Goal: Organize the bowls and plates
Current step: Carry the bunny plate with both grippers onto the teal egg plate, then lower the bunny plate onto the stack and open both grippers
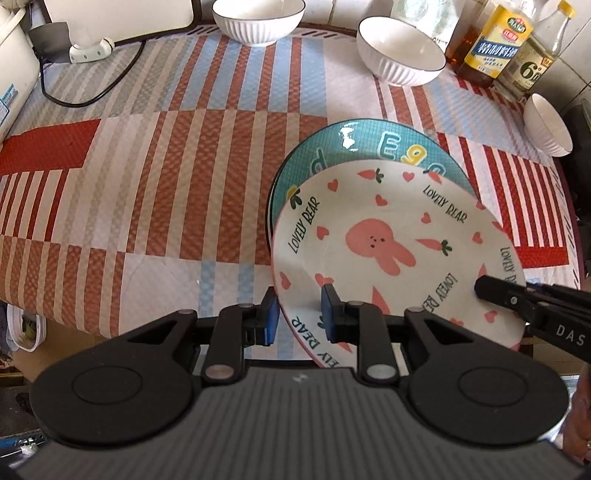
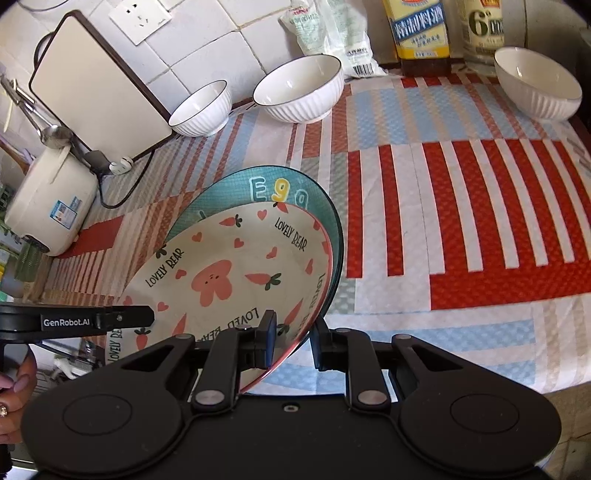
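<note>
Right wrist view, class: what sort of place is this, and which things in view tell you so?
Most likely a home kitchen: a rice cooker and cutting board against the tiled wall, with condiment bottles and white bowls on a cloth-covered table.

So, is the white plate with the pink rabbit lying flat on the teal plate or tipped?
Tipped. The white rabbit plate is clamped at its near rim by both grippers, left and right; its far edge sits over the teal plate.

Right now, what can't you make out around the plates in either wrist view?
- Teal plate: mostly covered by the bunny plate in both views; whether they touch is unclear.
- Bunny plate's near rim: hidden behind the left gripper and the right gripper.
- Rightmost bowl: distorted at the left view's edge.
</note>
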`<control>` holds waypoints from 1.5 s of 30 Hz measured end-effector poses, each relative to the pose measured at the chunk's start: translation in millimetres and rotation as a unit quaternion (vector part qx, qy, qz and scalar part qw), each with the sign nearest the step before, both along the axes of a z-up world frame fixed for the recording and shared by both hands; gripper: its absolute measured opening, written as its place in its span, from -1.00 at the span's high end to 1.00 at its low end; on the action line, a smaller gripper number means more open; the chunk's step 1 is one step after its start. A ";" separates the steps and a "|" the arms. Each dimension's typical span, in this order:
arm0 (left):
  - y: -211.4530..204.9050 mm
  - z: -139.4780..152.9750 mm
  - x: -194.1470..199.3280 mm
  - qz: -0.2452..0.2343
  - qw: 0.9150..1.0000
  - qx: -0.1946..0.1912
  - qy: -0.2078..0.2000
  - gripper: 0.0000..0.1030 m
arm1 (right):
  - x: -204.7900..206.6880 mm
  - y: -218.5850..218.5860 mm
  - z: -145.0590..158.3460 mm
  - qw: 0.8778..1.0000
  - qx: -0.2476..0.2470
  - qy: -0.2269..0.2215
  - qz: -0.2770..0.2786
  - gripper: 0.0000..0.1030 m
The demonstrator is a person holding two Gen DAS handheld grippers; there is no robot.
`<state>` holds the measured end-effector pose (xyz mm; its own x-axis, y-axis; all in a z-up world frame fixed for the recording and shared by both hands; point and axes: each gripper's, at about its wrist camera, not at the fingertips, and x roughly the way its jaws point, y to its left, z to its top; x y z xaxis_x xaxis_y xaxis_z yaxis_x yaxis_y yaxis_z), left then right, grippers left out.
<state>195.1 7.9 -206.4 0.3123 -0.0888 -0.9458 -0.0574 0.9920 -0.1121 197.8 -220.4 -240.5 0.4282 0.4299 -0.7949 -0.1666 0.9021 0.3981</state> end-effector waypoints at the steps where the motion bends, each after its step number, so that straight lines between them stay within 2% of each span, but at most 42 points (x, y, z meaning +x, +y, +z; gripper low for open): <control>1: 0.1 -1.1 0.7 0.001 1.000 -0.001 0.005 0.58 | 0.8 1.2 0.6 1.000 -0.007 0.000 0.003 0.54; 5: -2.5 -4.1 3.6 0.011 0.999 0.005 0.035 0.58 | 6.3 7.7 -3.2 0.999 -0.033 0.028 0.002 0.50; 11: -6.1 -6.1 9.2 0.003 0.999 0.024 0.047 0.58 | 8.2 15.4 0.6 0.997 -0.068 0.013 0.017 0.47; 22: -14.0 -1.7 25.9 -0.007 0.998 0.053 0.023 0.58 | 25.5 22.7 -9.2 0.995 -0.095 0.001 0.025 0.30; 25: -13.4 -0.9 26.9 -0.007 0.998 0.053 0.019 0.58 | 25.8 23.8 -10.1 0.996 -0.090 0.002 0.027 0.22; 30: -10.2 -1.6 26.3 -0.006 0.999 0.050 0.007 0.58 | 24.1 30.4 -11.5 0.994 -0.108 -0.005 0.034 0.17; 35: -12.9 -3.1 20.3 -0.021 0.998 0.050 -0.018 0.42 | 16.2 37.6 -14.8 0.989 -0.134 -0.034 0.057 0.08; 39: -10.2 4.2 9.0 -0.015 0.999 0.032 -0.040 0.37 | -4.4 39.7 -4.8 0.974 -0.177 -0.103 0.094 0.06; 45: -11.8 34.9 -18.4 -0.012 0.997 0.024 -0.070 0.31 | -27.7 19.8 30.8 0.978 -0.125 -0.135 0.094 -0.04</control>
